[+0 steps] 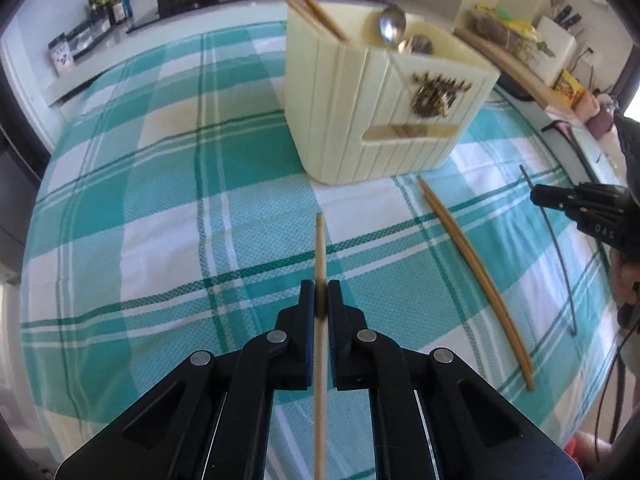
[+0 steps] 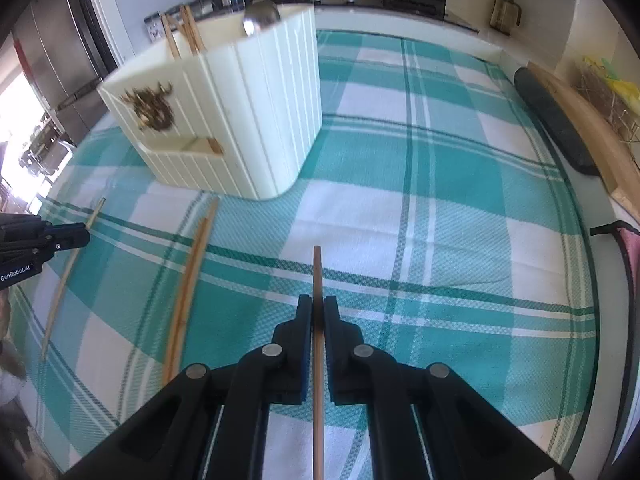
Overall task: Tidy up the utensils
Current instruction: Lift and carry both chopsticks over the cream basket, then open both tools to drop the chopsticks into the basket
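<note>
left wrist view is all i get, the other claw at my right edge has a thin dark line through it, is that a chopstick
observer: yes. The right wrist view shows the right claw shut on a brown chopstick, with a short tip poking out ahead of it.
operator: ok and how far along is mine gripped, i cant see its back end
observer: near one end. Seen from the right wrist view, the left claw pinches the pale chopstick close to its tip, and the long rest trails back behind the claw.
</note>
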### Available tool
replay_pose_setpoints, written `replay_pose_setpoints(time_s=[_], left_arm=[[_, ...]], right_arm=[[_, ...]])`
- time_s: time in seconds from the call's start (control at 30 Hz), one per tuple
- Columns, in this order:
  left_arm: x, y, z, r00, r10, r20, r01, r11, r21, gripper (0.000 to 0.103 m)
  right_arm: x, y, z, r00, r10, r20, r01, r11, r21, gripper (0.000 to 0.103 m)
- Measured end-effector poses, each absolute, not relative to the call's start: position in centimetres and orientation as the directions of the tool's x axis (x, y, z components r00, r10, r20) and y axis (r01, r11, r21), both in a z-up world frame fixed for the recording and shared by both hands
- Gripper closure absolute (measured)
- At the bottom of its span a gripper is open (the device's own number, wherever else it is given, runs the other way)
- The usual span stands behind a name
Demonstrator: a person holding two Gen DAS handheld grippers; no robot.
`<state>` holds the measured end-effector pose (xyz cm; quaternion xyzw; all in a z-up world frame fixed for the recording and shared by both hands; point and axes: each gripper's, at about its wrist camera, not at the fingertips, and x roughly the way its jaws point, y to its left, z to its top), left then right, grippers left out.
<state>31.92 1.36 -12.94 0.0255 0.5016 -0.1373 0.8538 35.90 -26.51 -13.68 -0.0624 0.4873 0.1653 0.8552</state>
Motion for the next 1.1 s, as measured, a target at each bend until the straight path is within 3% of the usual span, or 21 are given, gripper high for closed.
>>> replay_pose_setpoints(time_s=[0.27, 0.5, 0.93, 1.1], left_arm=[[24.7, 3.9, -2.2, 0.645, -0.339, -0.685, 0.308, 0.936, -0.173, 0.099], [23.0, 4.2, 3.3, 0.724, -0.387, -0.571, 0.342, 0.920, -0.191, 0.099], [26.4, 2.7, 10.4, 0.794, -0.376, -0.478, 0.361, 0.924, -0.127, 0.099], [29.9, 1.6, 12.7, 0.851, -0.347, -0.393, 0.336, 0.937, -0.099, 0.099]], right_arm=[[28.5, -29.1, -3.5, 0.629, 0.346, -0.696, -0.402, 0.911, 0.089, 0.097], [25.2, -29.9, 1.9, 0.729, 0.361, -0.582, -0.407, 0.912, 0.057, 0.097], [28.8, -28.4, 7.3, 0.795, 0.351, -0.495, -0.383, 0.923, 0.039, 0.097], [30.7, -26.2, 10.8, 0.855, 0.343, -0.389, -0.380, 0.925, -0.019, 0.097]])
